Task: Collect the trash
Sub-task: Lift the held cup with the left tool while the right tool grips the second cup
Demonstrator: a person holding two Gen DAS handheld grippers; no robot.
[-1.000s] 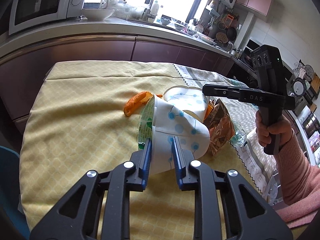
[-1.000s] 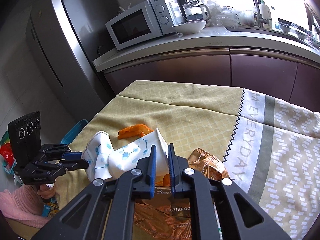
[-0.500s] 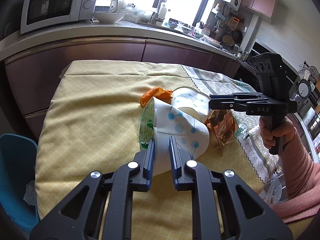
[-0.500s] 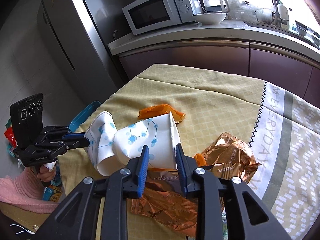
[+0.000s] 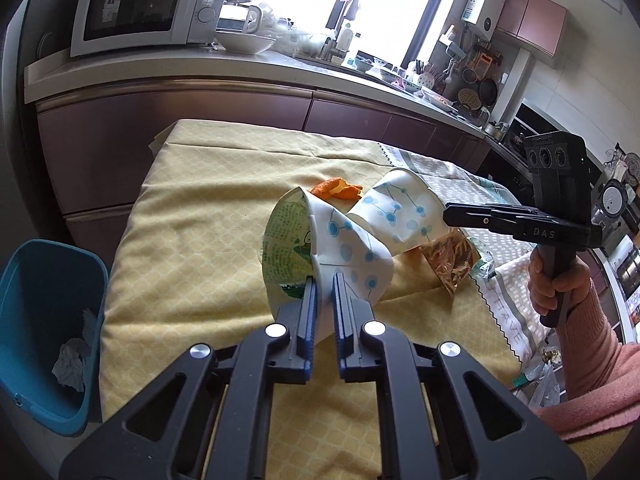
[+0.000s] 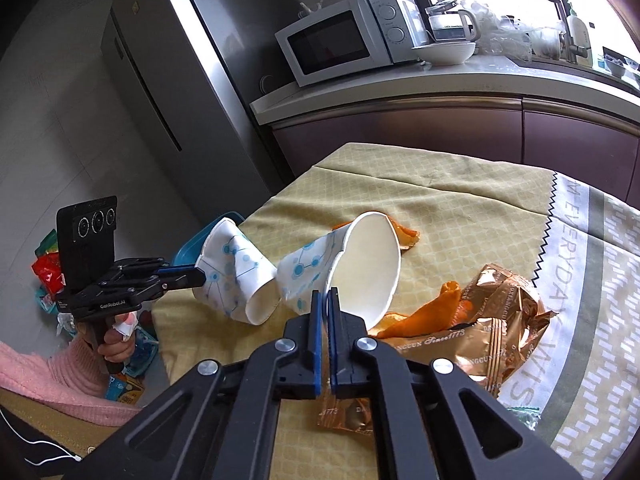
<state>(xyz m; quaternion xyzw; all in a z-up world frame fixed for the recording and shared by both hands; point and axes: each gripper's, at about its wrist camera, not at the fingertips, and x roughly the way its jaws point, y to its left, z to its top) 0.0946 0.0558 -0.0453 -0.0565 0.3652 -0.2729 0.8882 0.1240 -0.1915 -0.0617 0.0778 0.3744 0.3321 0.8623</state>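
Left tongs [image 5: 322, 280] had just been closing and pinched the flattened rim of one paper cup [image 5: 320, 240]; its long axis ran away from me, base toward the orange peel [image 5: 336, 189]. Right tongs [image 6: 323, 298] clamped the rim of a second cup [image 6: 344, 268], mouth facing me, base toward the first cup. Both were thin white paper with blue dots, creased, held above the yellow quilted tabletop [image 5: 200, 220]. Crinkled copper foil wrapper [image 6: 480, 320] lay just beside the peel. Teal bin [image 5: 44, 320] stood well left of it.
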